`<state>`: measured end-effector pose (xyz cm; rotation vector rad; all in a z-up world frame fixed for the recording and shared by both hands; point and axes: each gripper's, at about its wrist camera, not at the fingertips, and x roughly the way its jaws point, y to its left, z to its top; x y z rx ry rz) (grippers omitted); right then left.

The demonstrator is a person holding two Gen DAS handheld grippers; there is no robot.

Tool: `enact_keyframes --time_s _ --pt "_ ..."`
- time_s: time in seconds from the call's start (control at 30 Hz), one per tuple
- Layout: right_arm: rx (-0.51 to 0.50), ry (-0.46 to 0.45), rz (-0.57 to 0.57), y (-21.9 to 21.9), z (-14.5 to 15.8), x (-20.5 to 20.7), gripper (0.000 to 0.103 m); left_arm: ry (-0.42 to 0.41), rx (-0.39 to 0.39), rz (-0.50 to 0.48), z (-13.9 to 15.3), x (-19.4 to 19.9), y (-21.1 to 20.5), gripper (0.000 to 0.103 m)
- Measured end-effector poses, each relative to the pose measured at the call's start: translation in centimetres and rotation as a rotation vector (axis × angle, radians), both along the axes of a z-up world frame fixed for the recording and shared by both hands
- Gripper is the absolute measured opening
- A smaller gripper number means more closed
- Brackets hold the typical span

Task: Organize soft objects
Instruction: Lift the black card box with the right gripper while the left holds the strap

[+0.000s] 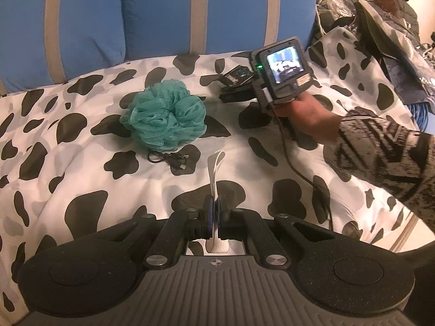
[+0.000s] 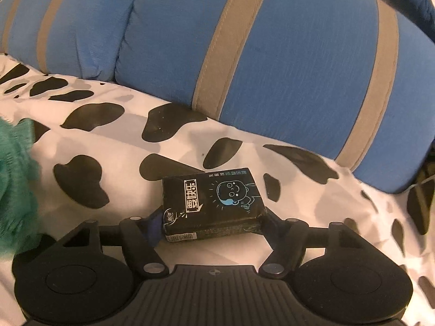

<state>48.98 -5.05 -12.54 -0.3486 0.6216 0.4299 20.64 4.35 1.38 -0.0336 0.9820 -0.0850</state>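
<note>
A teal mesh bath pouf (image 1: 165, 114) lies on the cow-print blanket (image 1: 81, 163); its edge also shows at the left of the right wrist view (image 2: 16, 184). My left gripper (image 1: 216, 214) is shut on a white ribbed band (image 1: 216, 168) that sticks out forward between the pads. My right gripper (image 2: 210, 217) is shut on a black tissue pack (image 2: 212, 203) with a blue cartoon face, held just above the blanket; it also shows in the left wrist view (image 1: 238, 77), to the right of the pouf.
A black coiled cable (image 1: 168, 160) lies just in front of the pouf. A blue cushion with grey stripes (image 2: 272, 54) stands behind the blanket. Bags and clutter (image 1: 380, 13) pile up at the far right. The right hand's cord (image 1: 299, 168) trails across the blanket.
</note>
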Motion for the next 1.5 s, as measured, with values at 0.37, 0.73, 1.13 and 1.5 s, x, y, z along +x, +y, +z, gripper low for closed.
enact_keyframes --time_s 0.37,0.73,1.13,1.5 --pt "-0.049 -0.038 0.051 -3.3 3.9 -6.0 0.072 0.013 0.013 0.036 -1.0 0.2 -0.2 0.003" --pt "0.066 -0.012 0.024 -6.8 9.5 -13.1 0.072 -0.011 0.016 0.045 -1.1 -0.2 -1.2 0.003" --pt "0.110 0.120 -0.037 -10.9 10.8 -20.5 0.072 -0.003 0.040 0.099 -1.6 -2.6 -1.9 0.003" --pt "0.175 0.193 -0.036 -11.6 12.3 -25.7 0.072 0.009 0.079 0.100 -2.2 -5.8 -3.4 0.003"
